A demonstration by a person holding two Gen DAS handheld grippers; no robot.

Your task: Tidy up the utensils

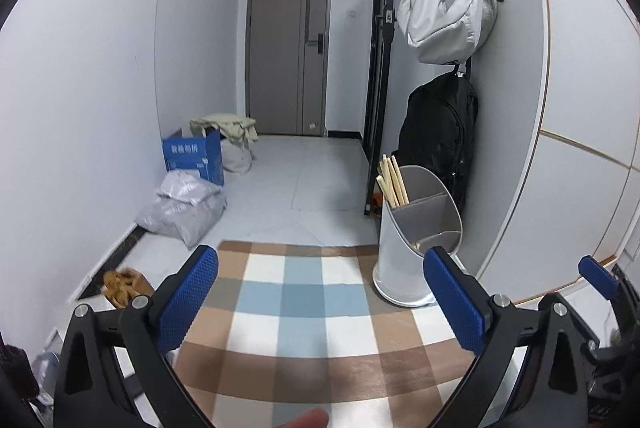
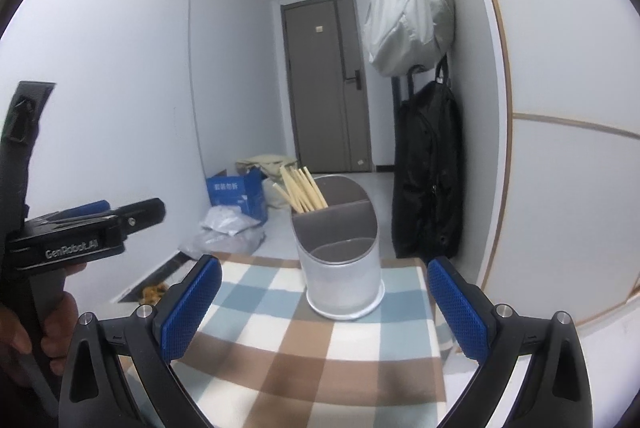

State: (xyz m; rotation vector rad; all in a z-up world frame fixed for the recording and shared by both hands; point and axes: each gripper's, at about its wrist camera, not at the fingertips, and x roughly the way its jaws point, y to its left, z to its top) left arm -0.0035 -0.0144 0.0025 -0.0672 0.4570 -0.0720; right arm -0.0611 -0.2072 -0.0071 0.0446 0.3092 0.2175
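Claws: left claw (image 1: 320,312) and right claw (image 2: 324,316) both spread, empty.
Holder: utensil holder (image 2: 340,268) beyond them.
Progress: chopsticks (image 2: 302,190) already inside — no loose utensils visible.

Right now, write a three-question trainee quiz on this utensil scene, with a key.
1. True or false: the left tongs grip a chopstick.
2. Which compartment of the utensil holder holds the chopsticks? A) nearest B) middle C) farthest
3. Fill in: the holder stands on a ___ cloth.

Key:
1. False; both the left and right tongs are open and hold nothing.
2. C.
3. Checked.
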